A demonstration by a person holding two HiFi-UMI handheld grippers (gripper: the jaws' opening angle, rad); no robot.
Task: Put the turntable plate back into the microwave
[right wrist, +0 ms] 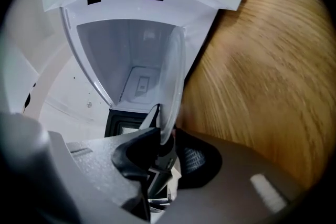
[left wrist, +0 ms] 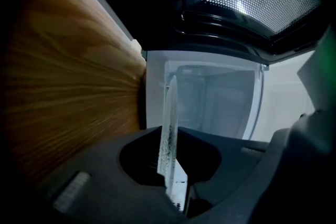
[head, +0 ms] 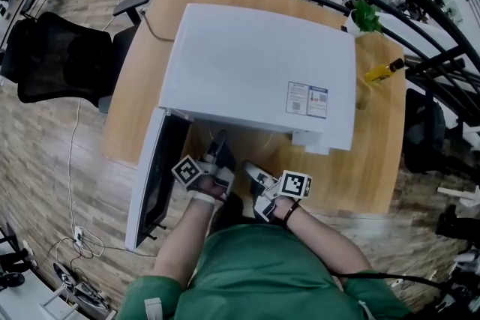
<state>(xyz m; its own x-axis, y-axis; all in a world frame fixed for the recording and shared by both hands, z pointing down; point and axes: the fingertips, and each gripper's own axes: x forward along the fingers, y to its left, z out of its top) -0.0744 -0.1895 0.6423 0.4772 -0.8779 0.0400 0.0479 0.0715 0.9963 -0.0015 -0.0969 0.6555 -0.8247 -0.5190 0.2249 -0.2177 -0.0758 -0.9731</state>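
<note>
Glass plate (left wrist: 169, 123) is at the mouth of the open microwave (head: 255, 71), not yet seated: left tongs (left wrist: 169, 165) pinch its rim, right tongs (right wrist: 170, 147) stand spread around its rim, so insertion and seating remain.

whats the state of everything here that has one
door, open wide
plate, level at the microwave mouth, not set down
left gripper, shut on plate
right gripper, open, plate rim between its jaws
</note>
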